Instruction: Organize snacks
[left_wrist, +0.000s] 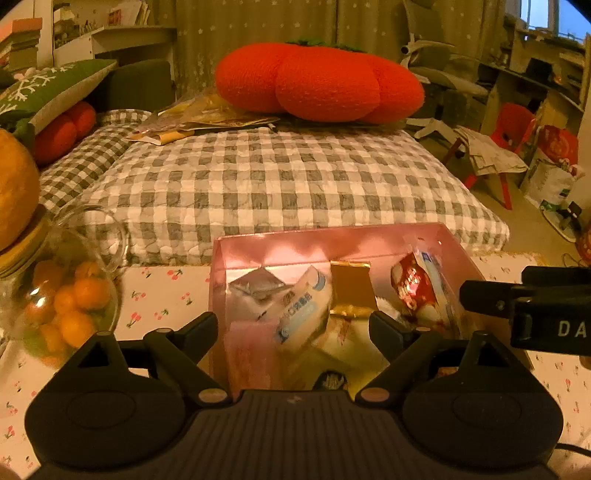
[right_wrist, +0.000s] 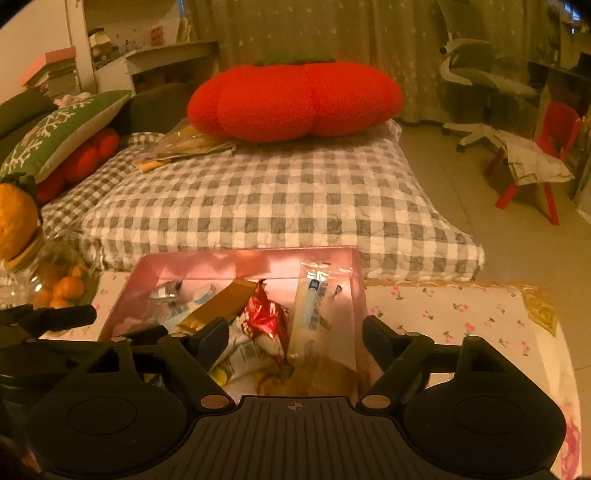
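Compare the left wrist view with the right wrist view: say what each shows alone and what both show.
Only the left wrist view shows the open left gripper and the bright window.

Only the right wrist view shows the open right gripper and the tablecloth's gold corner trim.

Both show the pink box of snacks, the red wrapper, the jar of small oranges and the red cushion.

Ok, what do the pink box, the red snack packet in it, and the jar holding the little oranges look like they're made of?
Pink box: probably glossy translucent plastic; its walls glow and show packets through them.
Red snack packet: looks like metallised foil film, crinkled with sharp highlights.
Jar: clear glass or hard plastic; the small oranges show through it, with bright reflections along the rim. The pictures cannot settle which.
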